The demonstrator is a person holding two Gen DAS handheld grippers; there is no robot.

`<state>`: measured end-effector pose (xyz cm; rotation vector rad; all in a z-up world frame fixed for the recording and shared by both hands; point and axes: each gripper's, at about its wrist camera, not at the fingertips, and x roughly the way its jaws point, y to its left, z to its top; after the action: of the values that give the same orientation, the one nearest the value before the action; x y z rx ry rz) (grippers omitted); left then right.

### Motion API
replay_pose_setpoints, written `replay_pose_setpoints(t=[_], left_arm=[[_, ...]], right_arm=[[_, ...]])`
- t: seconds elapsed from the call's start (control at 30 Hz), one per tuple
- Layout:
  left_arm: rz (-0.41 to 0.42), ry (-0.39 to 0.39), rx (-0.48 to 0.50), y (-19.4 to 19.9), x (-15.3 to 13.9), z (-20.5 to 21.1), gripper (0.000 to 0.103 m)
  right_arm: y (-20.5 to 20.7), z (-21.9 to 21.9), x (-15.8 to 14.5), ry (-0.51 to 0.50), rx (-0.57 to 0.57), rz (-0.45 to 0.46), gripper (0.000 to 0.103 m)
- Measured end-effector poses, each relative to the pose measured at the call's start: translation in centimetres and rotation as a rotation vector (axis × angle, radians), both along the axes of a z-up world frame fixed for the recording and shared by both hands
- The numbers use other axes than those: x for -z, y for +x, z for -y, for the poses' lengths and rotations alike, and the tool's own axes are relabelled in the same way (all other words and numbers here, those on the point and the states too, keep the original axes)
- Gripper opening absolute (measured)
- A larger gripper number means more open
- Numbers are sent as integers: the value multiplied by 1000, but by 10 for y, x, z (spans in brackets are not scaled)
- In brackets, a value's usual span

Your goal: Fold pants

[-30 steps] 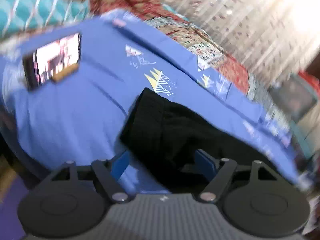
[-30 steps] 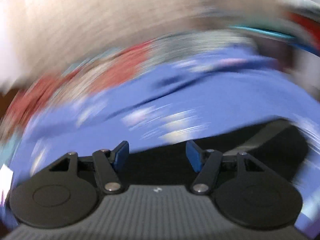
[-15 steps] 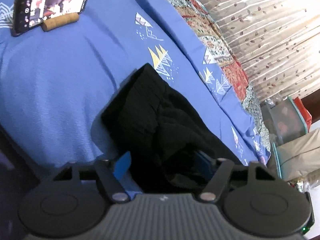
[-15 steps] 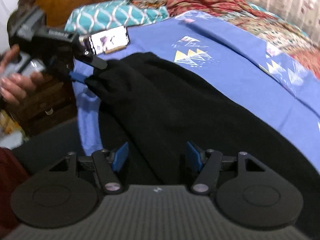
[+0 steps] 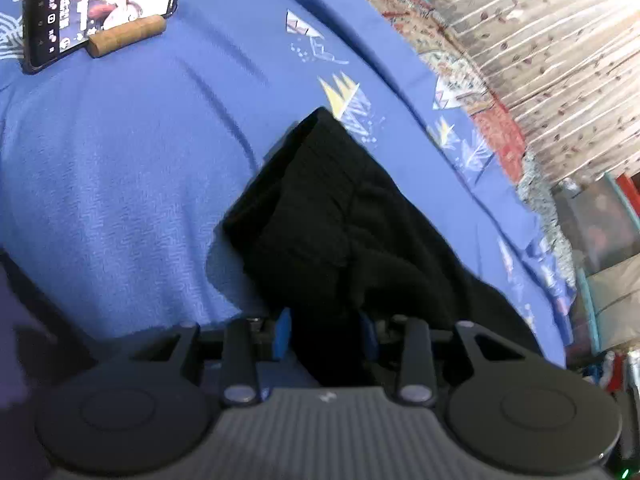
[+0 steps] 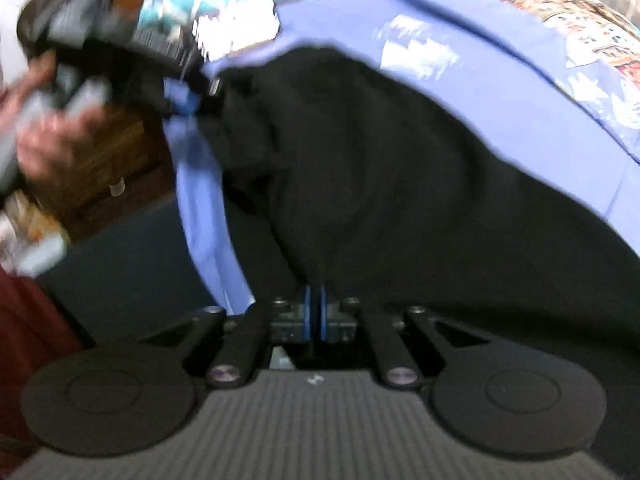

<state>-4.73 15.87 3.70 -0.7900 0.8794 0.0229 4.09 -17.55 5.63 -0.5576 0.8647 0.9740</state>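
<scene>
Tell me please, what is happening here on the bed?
A person is folding black pants that lie on a blue bedsheet, with a hand-held gripper in each hand. The left hand-held gripper is closing on one bunched end of the pants, with cloth between its pads. The right hand-held gripper is closing too, nearly shut, on the near edge of the cloth. A phone lies further up the sheet.

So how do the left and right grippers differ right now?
The left gripper has its fingers closing around a thick bunch of the pants, a clear gap between them; the right gripper has its fingers closing too, nearly together at the pants' edge. The left view is sharp, the right blurred. Both sit at the near edge of the bed.
</scene>
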Motion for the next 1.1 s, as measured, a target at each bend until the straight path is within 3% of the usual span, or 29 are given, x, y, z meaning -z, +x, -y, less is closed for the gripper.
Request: replay_pose_setpoints(t=[0.07, 0.13, 0.2, 0.23, 0.33, 0.47, 0.53, 0.57, 0.6, 0.63, 0.7, 0.77, 0.83, 0.87, 0.97, 1.03, 1.1], left_arm=[[17, 0, 2, -1, -6, -2, 32], [53, 5, 0, -6, -15, -8, 38], [90, 5, -3, -9, -22, -15, 42], [98, 3, -2, -8, -24, -17, 42], [94, 0, -1, -1, -25, -20, 42], [100, -2, 9, 3, -23, -17, 42], [99, -5, 11, 5, -23, -17, 42], [101, -5, 13, 6, -23, -18, 42], [109, -5, 12, 7, -25, -18, 42], [128, -7, 14, 7, -28, -17, 42], [205, -21, 14, 6, -37, -16, 42], [271, -30, 21, 4, -43, -13, 44], [287, -23, 16, 4, -43, -10, 45], [271, -10, 14, 4, -40, -9, 45], [186, -7, -9, -2, -22, -14, 45], [145, -48, -46, -14, -9, -25, 46], [127, -82, -98, -26, -3, -37, 51]], right_arm=[[-1, -4, -2, 9, 4, 7, 18], [2, -6, -18, 45, 11, -7, 38], [2, -7, -41, 112, 7, 36, 71], [2, -11, -51, 141, 1, 62, 77], [5, -38, -70, 208, -74, 112, 84], [15, -90, -60, 171, -179, 130, 86], [22, -113, -43, 127, -196, 99, 84], [26, -125, -33, 102, -190, 78, 69], [32, -132, -29, 89, -185, 65, 22], [35, -135, -27, 80, -171, 75, 13], [28, -135, -39, 107, -102, 225, 13], [9, -133, -50, 86, -84, 507, 13], [-12, -136, -48, 41, -92, 734, 13], [-18, -138, -40, 8, -103, 784, 13], [-32, -145, -3, -111, -201, 740, 13], [-45, -147, 17, -155, -273, 652, 15], [-59, -148, 28, -168, -309, 641, 18]])
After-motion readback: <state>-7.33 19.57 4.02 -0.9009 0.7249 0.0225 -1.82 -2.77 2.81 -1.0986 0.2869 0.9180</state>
